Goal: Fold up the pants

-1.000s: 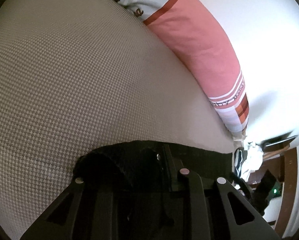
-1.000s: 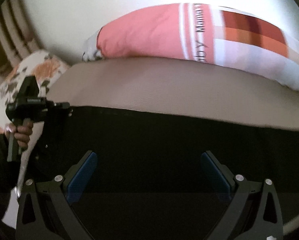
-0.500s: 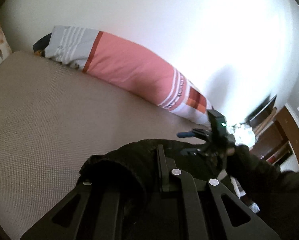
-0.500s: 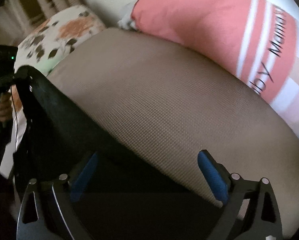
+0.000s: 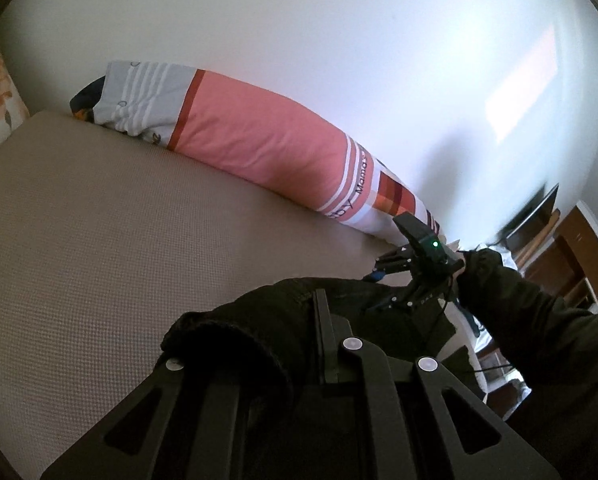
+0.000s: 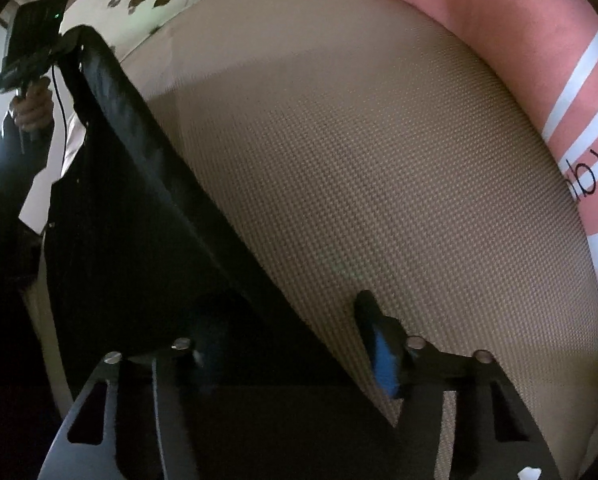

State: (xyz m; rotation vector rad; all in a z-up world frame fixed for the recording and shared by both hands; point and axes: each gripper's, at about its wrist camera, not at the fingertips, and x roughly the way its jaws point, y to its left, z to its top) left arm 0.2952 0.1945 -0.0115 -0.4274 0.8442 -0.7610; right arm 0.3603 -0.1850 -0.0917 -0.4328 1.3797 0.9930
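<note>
Prob. home bedroom: mattress (image 5: 119, 240), pillows (image 5: 259, 144).

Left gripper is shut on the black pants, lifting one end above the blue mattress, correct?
Not quite: the mattress is beige, not blue, as the left wrist view shows. The left gripper is shut on the black pants, lifting that end.

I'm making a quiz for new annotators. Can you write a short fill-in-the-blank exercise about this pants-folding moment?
1. The left gripper is shut on the ____ pants.
2. The long pillow along the wall is mostly ____.
3. The right gripper has just been closing, with an edge of the ____ between its fingers.
4. The pants hang over a ____ mattress.

Missing words: black; pink; pants; beige
</note>
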